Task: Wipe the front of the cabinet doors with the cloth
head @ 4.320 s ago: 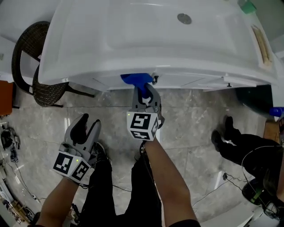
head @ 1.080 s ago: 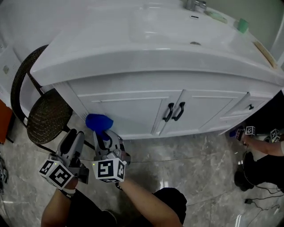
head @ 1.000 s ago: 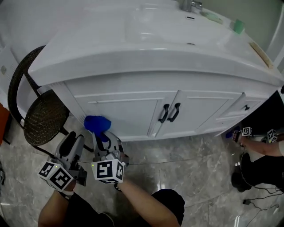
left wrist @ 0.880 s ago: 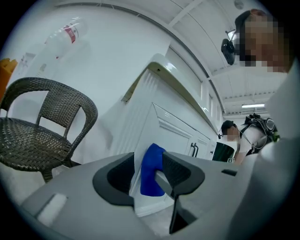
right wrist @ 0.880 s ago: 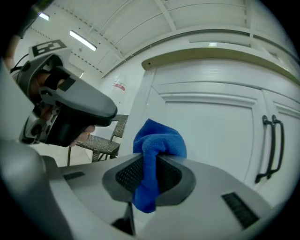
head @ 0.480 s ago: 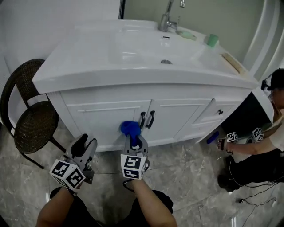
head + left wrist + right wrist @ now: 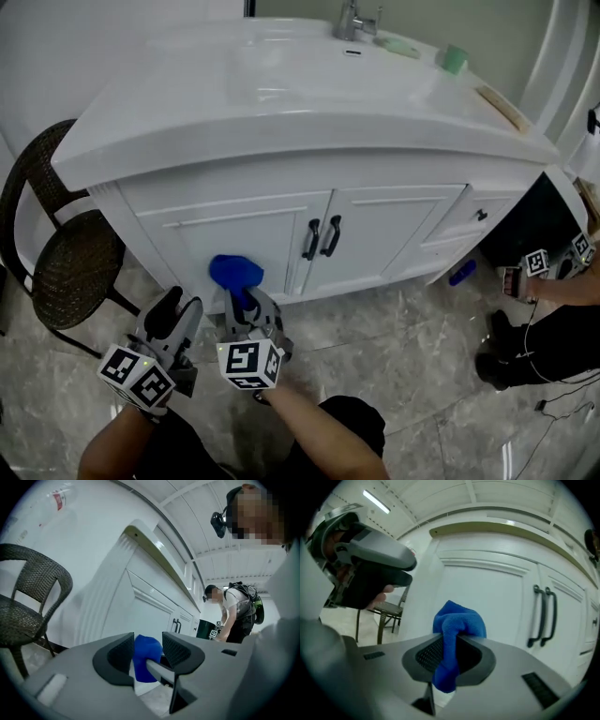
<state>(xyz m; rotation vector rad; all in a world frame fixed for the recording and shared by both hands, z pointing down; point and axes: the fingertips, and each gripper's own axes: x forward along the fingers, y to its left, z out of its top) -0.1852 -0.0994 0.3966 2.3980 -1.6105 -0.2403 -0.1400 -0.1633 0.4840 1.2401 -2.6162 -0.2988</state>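
Observation:
The white vanity's two cabinet doors (image 7: 253,239) carry black handles (image 7: 321,238) at the middle. A bunched blue cloth (image 7: 235,273) lies against the lower part of the left door, left of the handles. My right gripper (image 7: 242,296) is shut on the blue cloth (image 7: 457,620), which bulges out past the jaws (image 7: 449,654). My left gripper (image 7: 174,312) hangs lower left of the cloth, away from the door, open and empty. In the left gripper view the cloth (image 7: 144,656) shows through the gap of that gripper (image 7: 148,654).
A dark wicker chair (image 7: 66,267) stands at the cabinet's left end. Another person (image 7: 553,309) with marker cubes crouches at the right, near a small blue object (image 7: 462,273) on the marble floor. A drawer with a knob (image 7: 480,215) sits right of the doors.
Over the last second the right gripper carried the cloth rightward across the left door up to the handles, then back left a little. The left gripper stayed open beside it.

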